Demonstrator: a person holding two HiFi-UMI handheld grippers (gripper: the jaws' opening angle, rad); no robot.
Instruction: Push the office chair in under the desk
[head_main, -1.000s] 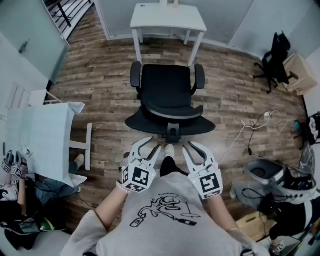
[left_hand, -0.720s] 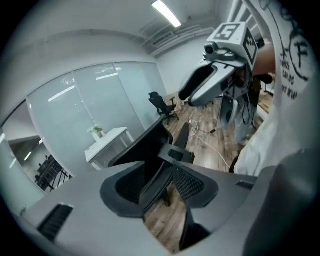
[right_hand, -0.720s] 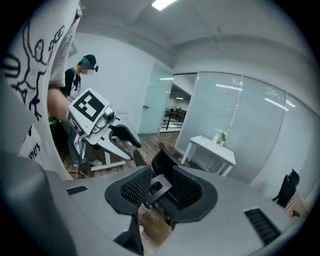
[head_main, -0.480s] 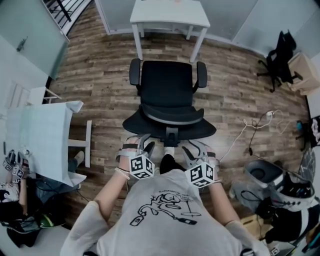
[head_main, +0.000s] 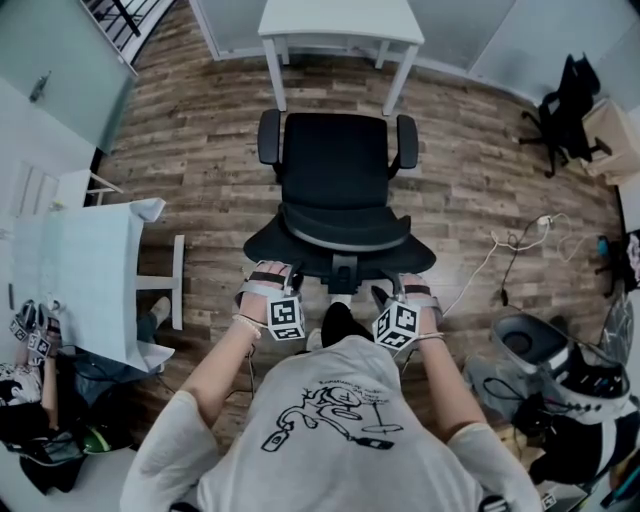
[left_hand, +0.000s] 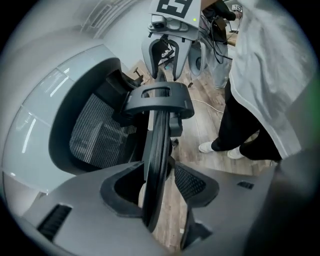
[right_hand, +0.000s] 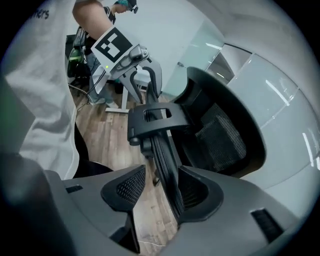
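Office chair (head_main: 335, 185) faces one white desk (head_main: 340, 20); second chair (head_main: 563, 108) stands apart.

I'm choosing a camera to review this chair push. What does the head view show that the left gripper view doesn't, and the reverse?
Head view only: the white desk ahead of the office chair, with its seat and armrests. Left gripper view only: the backrest's edge standing between the left hand-held gripper's opening jaws, a gap beside it. Both: the chair, the right hand-held gripper, its jaws opening too, and the wood floor.
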